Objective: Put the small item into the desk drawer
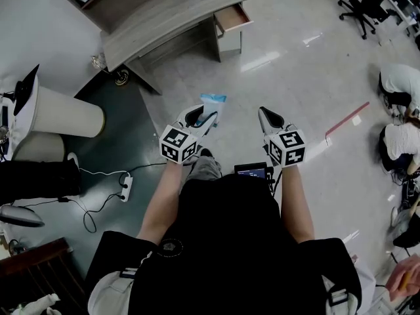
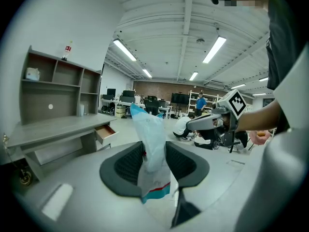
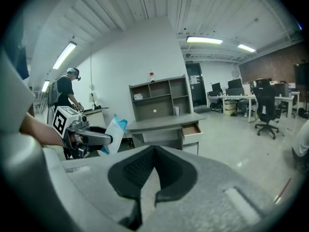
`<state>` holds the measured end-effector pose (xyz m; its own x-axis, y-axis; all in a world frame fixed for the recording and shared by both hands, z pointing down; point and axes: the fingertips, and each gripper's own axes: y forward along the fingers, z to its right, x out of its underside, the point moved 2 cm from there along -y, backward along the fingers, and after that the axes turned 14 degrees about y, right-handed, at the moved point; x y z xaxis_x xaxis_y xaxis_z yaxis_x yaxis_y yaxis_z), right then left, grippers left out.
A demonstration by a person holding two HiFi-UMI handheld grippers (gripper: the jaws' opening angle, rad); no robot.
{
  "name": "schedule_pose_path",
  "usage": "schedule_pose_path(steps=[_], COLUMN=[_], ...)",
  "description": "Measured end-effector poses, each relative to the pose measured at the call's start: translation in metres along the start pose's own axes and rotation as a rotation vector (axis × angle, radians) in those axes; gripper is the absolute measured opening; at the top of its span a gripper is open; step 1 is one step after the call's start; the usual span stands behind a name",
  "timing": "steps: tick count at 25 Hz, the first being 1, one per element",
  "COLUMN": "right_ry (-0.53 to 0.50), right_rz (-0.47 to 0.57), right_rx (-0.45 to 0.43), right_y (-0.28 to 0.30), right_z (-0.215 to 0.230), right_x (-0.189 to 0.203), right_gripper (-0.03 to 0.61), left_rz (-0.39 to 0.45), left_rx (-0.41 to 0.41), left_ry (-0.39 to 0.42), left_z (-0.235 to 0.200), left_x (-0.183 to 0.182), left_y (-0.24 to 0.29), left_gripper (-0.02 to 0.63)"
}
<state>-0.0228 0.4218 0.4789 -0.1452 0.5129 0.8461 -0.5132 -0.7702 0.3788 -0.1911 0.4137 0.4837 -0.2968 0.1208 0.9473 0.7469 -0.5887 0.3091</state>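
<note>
While the person stands on the open floor well short of the desk (image 1: 172, 13), the small item is in hand. It is a white and pale blue packet (image 1: 214, 102) with a red stripe, clamped between the jaws of the left gripper (image 1: 201, 118). Its top sticks up past the jaw tips and its lower edge hangs below them. The left gripper view shows both ribbed pads pressed against the packet's sides, so the grip looks sound. The packet is thin and floppy, though, and may bend if pushed against anything. The right gripper (image 1: 268, 119) is held beside the left one, apart from it, with its jaws closed together on nothing.

The desk drawer (image 1: 233, 18) is at the desk's right end as the head view shows it, just under the top. It is pulled out, with its brown inside open to view, and nothing can be made out lying in it from here. A hutch of shelves (image 3: 157, 98) stands along the desk's back edge.

As I judge it, the pick-up is done and the drawer needs no opening. What is left is the walk across the floor to the desk, bringing the packet over the open drawer and letting it go inside.
</note>
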Motion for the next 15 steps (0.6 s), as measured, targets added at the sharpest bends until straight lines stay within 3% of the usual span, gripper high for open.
schedule_pose_path(steps=[15], right_ry=[0.038], right_rz=[-0.051], right_rx=[-0.019], right_y=[-0.004], right_z=[0.002], right_x=[0.021], right_gripper=[0.003], left_rz=[-0.038], left_rx=[-0.032], left_ry=[-0.064], left_z=[-0.001], left_x=[0.025], left_y=[-0.01], left_gripper=[0.156])
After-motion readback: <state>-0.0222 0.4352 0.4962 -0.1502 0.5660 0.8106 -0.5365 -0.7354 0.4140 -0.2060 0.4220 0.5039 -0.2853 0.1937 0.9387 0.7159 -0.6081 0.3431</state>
